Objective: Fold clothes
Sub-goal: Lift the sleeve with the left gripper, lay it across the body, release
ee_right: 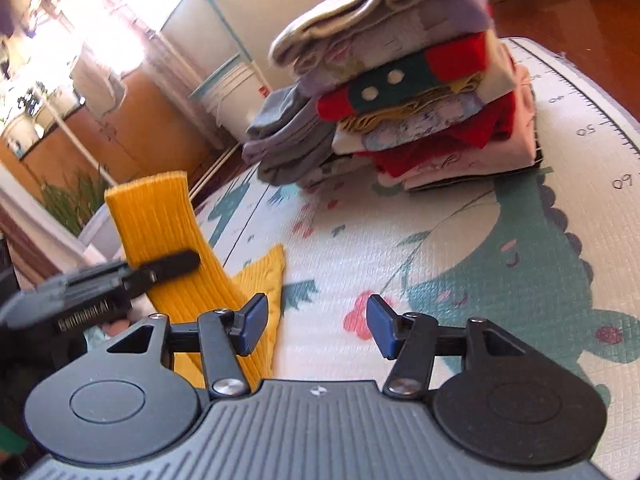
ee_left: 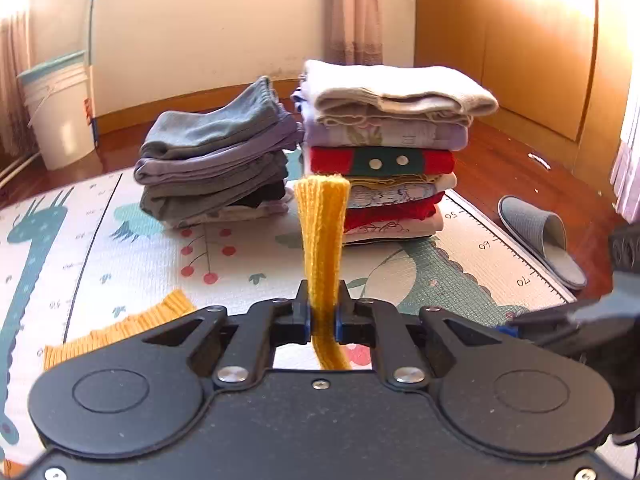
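Mustard-yellow ribbed knit garment stands pinched in the left gripper, whose jaws are clamped together on a narrow band of its fabric, likely a sleeve or cuff end, though the bunching hides which. The band rises upright above the fingers, and the rest of the knit trails down onto the printed foam play mat, a fold of it lying at the gripper's left.

The right gripper hangs just over the mat with its jaws wide apart and nothing between them; the yellow knit lies just beside its left finger. That view is blurred, so how near the pads sit to the cloth is uncertain.

Behind stand two stacks of folded clothes: a tall multicoloured pile and a lower grey pile, touching or nearly so.

To fold well, the free gripper would need to catch a matching edge of the knit. Held at only one point, the ribbed fabric will twist and sag. Both holds should keep the cloth taut and low, so the fold lands flat with edges aligned. The nearby piles should not be nudged.
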Available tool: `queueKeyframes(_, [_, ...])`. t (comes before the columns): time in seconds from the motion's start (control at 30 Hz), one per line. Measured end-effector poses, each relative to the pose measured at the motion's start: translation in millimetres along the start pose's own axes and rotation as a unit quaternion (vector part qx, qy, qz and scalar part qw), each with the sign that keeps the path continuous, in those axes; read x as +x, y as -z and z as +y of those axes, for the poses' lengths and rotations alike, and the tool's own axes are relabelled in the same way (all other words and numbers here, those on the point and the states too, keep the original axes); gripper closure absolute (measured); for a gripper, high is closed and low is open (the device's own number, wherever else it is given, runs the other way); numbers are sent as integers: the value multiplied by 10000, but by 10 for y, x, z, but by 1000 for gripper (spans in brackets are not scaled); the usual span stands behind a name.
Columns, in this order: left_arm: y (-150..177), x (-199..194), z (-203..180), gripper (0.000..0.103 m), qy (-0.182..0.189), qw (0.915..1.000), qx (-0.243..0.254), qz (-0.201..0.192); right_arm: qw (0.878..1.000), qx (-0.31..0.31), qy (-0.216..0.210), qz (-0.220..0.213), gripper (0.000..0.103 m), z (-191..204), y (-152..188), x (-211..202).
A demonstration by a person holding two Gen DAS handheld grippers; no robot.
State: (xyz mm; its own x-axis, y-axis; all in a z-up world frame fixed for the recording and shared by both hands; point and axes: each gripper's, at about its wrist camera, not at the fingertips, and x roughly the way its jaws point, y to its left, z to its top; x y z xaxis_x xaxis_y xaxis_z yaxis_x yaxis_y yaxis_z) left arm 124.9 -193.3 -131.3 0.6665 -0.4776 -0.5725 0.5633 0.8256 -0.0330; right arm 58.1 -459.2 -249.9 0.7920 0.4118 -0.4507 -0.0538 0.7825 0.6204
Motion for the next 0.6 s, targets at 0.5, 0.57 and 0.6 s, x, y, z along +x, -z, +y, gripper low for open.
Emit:
queueKeyframes(0.5, [183,-748,841,94,-576,9916,-1156,-103,9299,-3163,-147,1872,42,1269,1042,852])
queueKeyframes(0.57, [235,-798,964,94,-673,9895,-1276,-81,9198,-3413,-131,1930,44,1345,1141,878])
queueKeyframes(0.6, [273,-825,1035,94,-723,9884,-1337,-61,9154,-3513,-111,1964,46,1377,1187,890])
